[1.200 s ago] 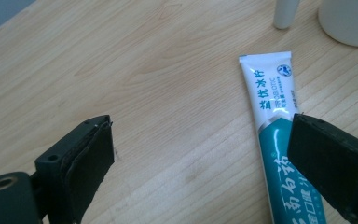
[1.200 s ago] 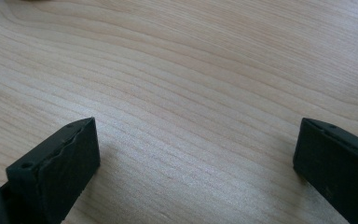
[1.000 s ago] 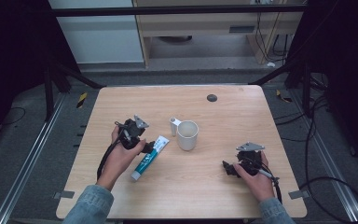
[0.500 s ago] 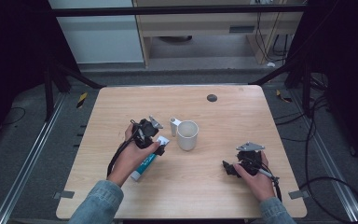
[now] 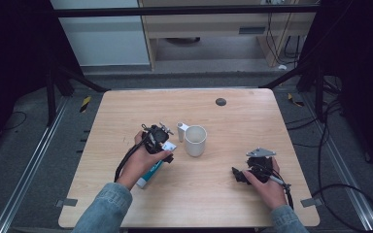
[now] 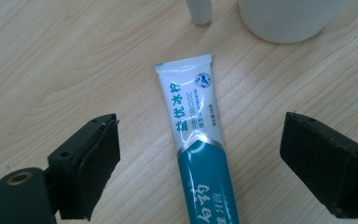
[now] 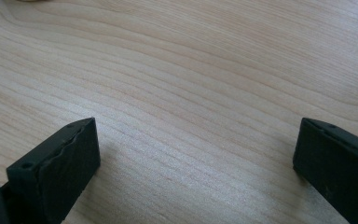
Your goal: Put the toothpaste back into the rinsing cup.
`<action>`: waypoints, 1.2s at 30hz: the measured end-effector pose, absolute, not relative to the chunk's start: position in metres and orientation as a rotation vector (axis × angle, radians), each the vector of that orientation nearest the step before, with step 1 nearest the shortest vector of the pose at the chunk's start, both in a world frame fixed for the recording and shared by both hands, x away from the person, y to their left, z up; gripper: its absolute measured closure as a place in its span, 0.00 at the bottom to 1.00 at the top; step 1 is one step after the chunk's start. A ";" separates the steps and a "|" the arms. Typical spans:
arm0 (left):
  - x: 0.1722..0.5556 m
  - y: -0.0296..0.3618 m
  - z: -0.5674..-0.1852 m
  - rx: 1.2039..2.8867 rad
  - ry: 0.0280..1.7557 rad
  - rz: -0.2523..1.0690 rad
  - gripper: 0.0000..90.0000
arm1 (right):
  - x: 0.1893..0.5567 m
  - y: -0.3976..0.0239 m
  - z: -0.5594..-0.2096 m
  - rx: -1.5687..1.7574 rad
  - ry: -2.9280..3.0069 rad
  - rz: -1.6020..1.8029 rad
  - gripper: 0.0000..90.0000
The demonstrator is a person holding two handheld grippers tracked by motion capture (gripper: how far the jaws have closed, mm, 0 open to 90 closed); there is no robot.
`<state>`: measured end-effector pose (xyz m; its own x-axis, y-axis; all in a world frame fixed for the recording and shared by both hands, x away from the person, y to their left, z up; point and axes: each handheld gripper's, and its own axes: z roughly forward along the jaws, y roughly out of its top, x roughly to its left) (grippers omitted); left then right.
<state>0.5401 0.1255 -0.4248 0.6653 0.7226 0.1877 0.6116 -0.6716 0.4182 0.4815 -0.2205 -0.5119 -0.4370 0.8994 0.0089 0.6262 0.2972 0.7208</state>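
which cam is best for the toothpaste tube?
The left gripper view: the toothpaste tube lies flat on the table, large and sharp, between the open jaws of the left gripper, its print legible. In the high view the tube is small and partly covered by the left hand. The right gripper view gives bare tabletop ahead of its jaws.

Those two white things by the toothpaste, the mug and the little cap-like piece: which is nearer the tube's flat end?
The small white cap-like piece, the narrower one, sits nearer the toothpaste tube; the wide white mug stands off to one side.
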 end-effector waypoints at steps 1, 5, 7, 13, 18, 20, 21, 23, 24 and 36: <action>0.541 0.125 -0.426 2.566 1.064 0.484 0.13 | 0.482 -0.221 -0.512 1.365 2.172 0.932 0.01; 0.543 0.125 -0.427 2.554 1.072 0.473 0.17 | 0.482 -0.221 -0.512 1.366 2.172 0.932 0.01; 0.544 0.125 -0.426 2.539 1.086 0.469 0.17 | 0.482 -0.221 -0.512 1.365 2.173 0.932 0.01; 0.549 0.126 -0.427 2.522 1.110 0.452 0.18 | 0.482 -0.221 -0.512 1.364 2.173 0.932 0.01; 0.551 0.125 -0.427 2.524 1.126 0.465 0.19 | 0.482 -0.221 -0.512 1.364 2.172 0.932 0.01; 0.552 0.125 -0.428 2.529 1.131 0.467 0.20 | 0.482 -0.221 -0.512 1.364 2.172 0.931 0.01; 0.552 0.124 -0.429 2.534 1.134 0.463 0.21 | 0.482 -0.221 -0.512 1.364 2.173 0.931 0.01; 0.553 0.124 -0.431 2.541 1.137 0.456 0.23 | 0.482 -0.221 -0.512 1.364 2.172 0.932 0.01; 0.554 0.124 -0.432 2.540 1.140 0.452 0.25 | 0.482 -0.221 -0.512 1.364 2.172 0.932 0.01; 0.557 0.132 -0.451 2.527 1.218 0.354 0.44 | 0.482 -0.221 -0.512 1.364 2.172 0.932 0.01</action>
<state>0.5569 0.1320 -0.4514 0.6073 0.7899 0.0853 0.7125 -0.5889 0.3815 0.4816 -0.2206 -0.5119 -0.4374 0.8992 0.0080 0.6255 0.2979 0.7211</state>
